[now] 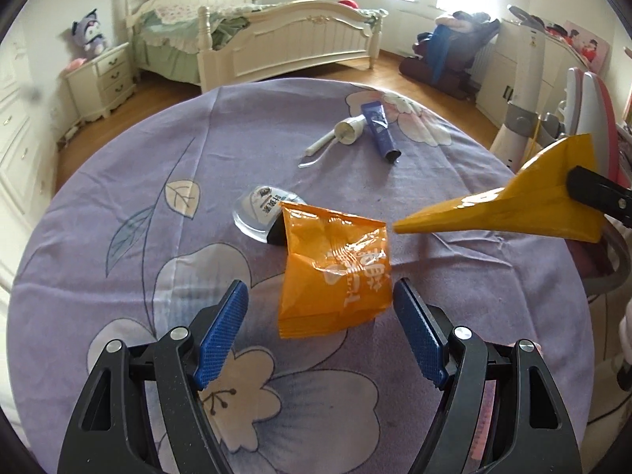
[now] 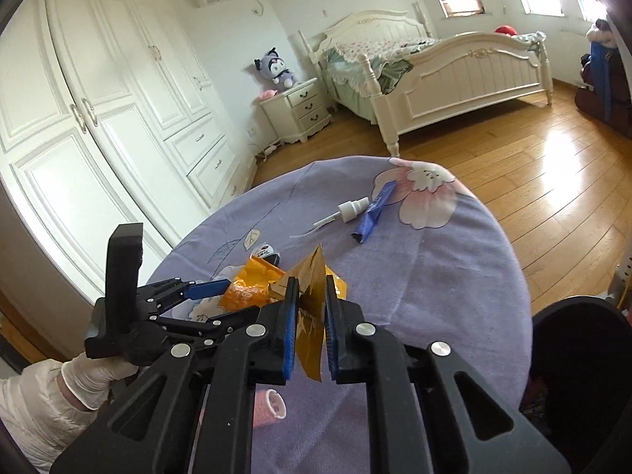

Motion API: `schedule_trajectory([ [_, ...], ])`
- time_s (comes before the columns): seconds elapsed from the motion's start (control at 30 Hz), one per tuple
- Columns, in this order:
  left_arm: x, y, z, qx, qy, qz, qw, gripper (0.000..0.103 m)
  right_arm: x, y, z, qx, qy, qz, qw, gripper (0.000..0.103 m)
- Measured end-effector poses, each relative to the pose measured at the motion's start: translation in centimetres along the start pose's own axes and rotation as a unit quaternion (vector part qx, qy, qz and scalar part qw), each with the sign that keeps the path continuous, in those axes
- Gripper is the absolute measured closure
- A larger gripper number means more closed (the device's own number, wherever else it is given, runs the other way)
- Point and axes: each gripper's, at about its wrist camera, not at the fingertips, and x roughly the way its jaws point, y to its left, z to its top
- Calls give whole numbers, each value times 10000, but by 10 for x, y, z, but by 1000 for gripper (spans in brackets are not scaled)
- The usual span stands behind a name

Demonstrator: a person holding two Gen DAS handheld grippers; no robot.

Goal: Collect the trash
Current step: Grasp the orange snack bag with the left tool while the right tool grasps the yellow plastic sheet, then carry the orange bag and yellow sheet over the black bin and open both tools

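Note:
A crumpled orange snack bag (image 1: 335, 272) lies on the purple flowered tablecloth (image 1: 197, 150). My left gripper (image 1: 320, 288) hovers just above its near end, open, with the blue pads either side of it and not touching. In the right wrist view the bag (image 2: 245, 292) lies just past the left gripper (image 2: 209, 292). My right gripper (image 2: 311, 288) is shut on a folded yellow wrapper (image 2: 310, 335), which it holds off the cloth. The same wrapper (image 1: 513, 205) juts in from the right in the left wrist view.
Further back lie a clear labelled packet (image 1: 260, 209), a white spray pump head (image 1: 347, 130) and a blue tube (image 1: 379, 130). A black bin (image 2: 572, 335) stands by the table's right edge. A white-gloved hand (image 2: 91, 375) holds the left gripper. A bed and wardrobes stand beyond.

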Motion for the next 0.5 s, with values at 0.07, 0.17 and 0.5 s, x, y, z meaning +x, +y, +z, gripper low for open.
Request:
schedule_trajectory([
  [0.07,2,1,2,-98,-82,98,9999,44,-6,2,-3,3,-117,-98,9999,91],
  [0.17,3,2,5,-170,-117,60,9998,47,-13,3,-6,21,-247,-236,9994,91],
  [0.5,-45,-25,4,-21,-581,-279,9979,48,-42,4,-7,-119,-682,-593,9958,92],
])
